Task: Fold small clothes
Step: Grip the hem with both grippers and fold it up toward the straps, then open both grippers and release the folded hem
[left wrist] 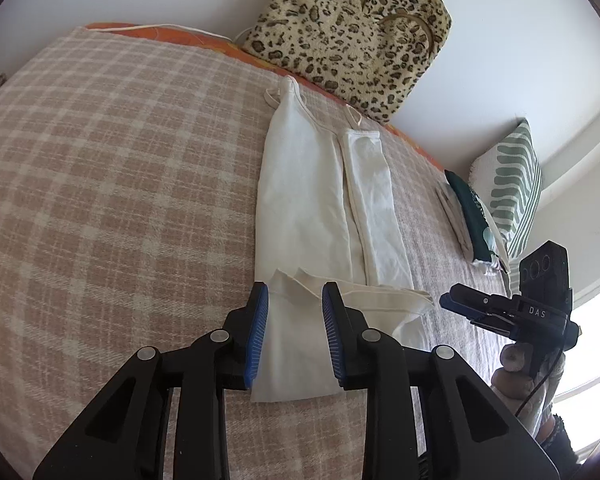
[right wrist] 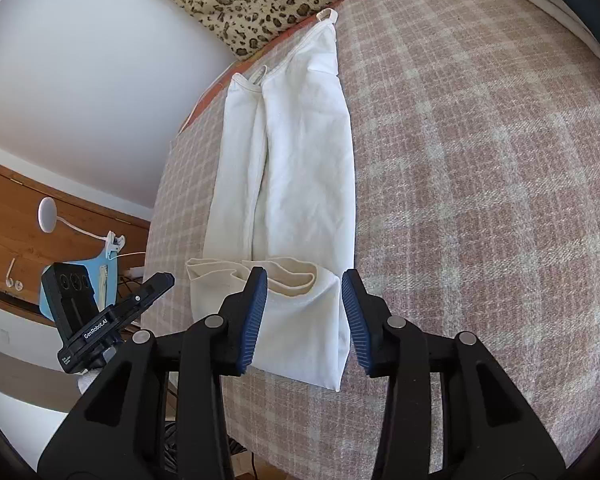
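A white strappy top [left wrist: 308,200] lies on the pink plaid blanket [left wrist: 100,180], folded lengthwise into a narrow strip. Its near hem end is turned back over itself in a loose fold [left wrist: 340,300]. My left gripper [left wrist: 295,292] hovers open over that near end, and the cloth shows between its blue pads without being pinched. In the right wrist view the top [right wrist: 300,160] runs away from me, and my right gripper [right wrist: 305,276] stands open over the folded hem. Each gripper shows in the other's view: the right one [left wrist: 450,298] at the right, the left one [right wrist: 166,278] at the left.
A leopard-print bag [left wrist: 348,28] leans on the wall behind the top. A green striped cushion [left wrist: 508,188] and a small stack of folded cloth [left wrist: 456,216] sit at the right. The bed edge [right wrist: 156,216] drops off toward a wooden panel with a white clip lamp [right wrist: 46,220].
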The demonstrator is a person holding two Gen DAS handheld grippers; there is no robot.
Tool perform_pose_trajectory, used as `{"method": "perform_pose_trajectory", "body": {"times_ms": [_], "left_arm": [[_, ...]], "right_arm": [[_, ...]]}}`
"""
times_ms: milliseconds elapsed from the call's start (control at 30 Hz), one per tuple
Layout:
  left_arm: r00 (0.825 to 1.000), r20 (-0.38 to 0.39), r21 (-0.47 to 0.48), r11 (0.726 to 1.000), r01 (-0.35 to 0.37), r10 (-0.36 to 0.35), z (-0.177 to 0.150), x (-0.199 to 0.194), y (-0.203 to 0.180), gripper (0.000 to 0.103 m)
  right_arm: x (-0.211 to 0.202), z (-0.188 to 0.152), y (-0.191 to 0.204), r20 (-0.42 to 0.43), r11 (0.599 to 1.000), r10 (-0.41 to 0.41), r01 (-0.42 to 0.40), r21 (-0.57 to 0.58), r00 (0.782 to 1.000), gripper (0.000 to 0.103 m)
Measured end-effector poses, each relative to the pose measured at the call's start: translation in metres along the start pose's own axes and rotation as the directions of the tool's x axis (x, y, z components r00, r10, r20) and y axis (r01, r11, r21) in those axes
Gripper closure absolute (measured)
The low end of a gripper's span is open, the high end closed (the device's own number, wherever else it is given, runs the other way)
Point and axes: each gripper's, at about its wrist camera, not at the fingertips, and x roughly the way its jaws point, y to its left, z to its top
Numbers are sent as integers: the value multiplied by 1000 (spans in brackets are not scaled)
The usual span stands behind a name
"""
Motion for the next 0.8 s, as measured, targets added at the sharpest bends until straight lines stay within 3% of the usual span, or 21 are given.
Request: {"method": "perform_pose_trajectory", "body": {"times_ms": [67,167,267,400,733,767,800], "left_arm": [[999,35,39,999,7,-8,-2,-11,-4,77],[998,47,145,989,27,-34,-12,-16,-19,77],[1000,19,254,967,11,-16,-24,-6,-40,77],[999,-40,257,966,22,-12,-27,17,-42,77],[997,-57,270,962,-38,56,-26,36,-39,77],[997,-56,271,962,-43,61,-26,37,-39,77],[996,-57,271,961,-46,64,-26,38,-39,77]], "right_arm": [[-12,-3,6,37,999,-15,17,-35,999,62],[-14,-17,33,62,980,-66,76,-182,996,62],[1,-32,54,97,920,-205,226,-320,974,62],[25,-35,54,122,851,-309,332,-407,943,62],[36,-12,36,91,912,-209,228,-341,974,62],[37,-11,34,77,921,-194,209,-329,978,65],[37,-11,33,70,927,-185,198,-319,980,77]]}}
